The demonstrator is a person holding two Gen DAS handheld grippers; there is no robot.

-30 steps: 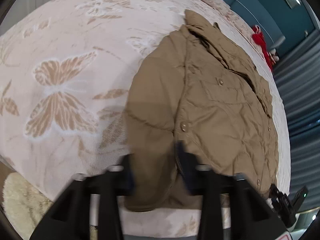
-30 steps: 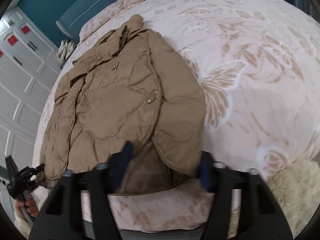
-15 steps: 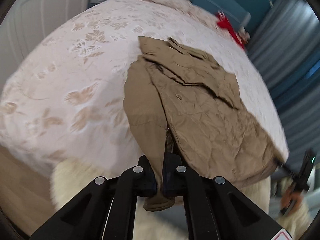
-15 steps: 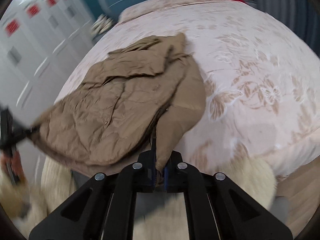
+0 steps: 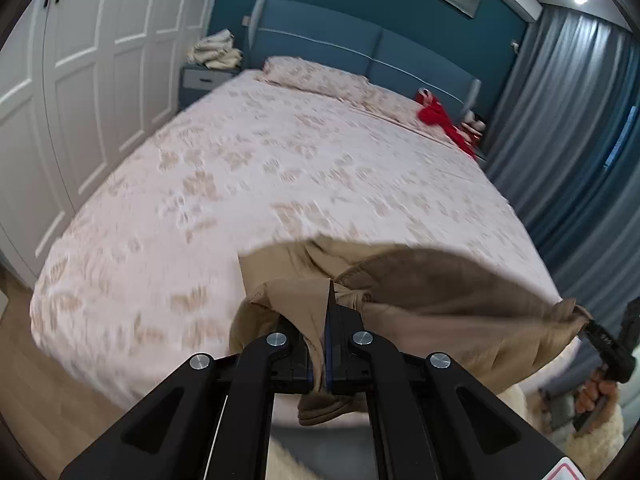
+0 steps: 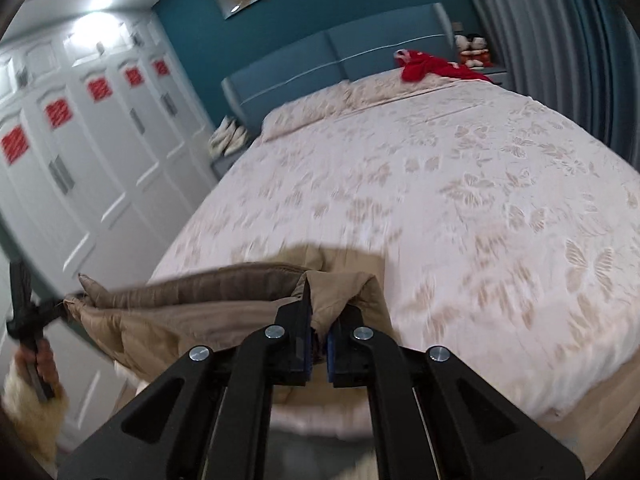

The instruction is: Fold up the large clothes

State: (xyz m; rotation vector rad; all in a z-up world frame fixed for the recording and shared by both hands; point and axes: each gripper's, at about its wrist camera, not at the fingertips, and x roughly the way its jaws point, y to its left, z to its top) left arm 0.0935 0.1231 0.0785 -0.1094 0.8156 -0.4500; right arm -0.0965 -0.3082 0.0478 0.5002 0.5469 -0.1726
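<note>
A tan quilted jacket (image 5: 432, 292) is lifted off the foot of the bed (image 5: 248, 184) and hangs stretched between my two grippers. My left gripper (image 5: 326, 332) is shut on one bottom corner of the jacket. My right gripper (image 6: 318, 336) is shut on the other corner, and the jacket (image 6: 192, 308) spans leftward from it. Each gripper shows in the other's view: the right one (image 5: 608, 344) at the far right, the left one (image 6: 28, 312) at the far left. The jacket's lower part is hidden below the frames.
The bed has a pink floral cover and pillows (image 5: 320, 76) by a blue headboard (image 5: 360, 52). A red garment (image 6: 432, 64) lies near the pillows. White wardrobes (image 5: 80, 60) stand on the left, grey curtains (image 5: 580, 120) on the right. A cream fluffy rug (image 5: 580, 420) lies below.
Both grippers closed on the jacket's bottom corners, then raised it off the bed and pulled it back toward the foot. The jacket no longer lies flat on the cover.
</note>
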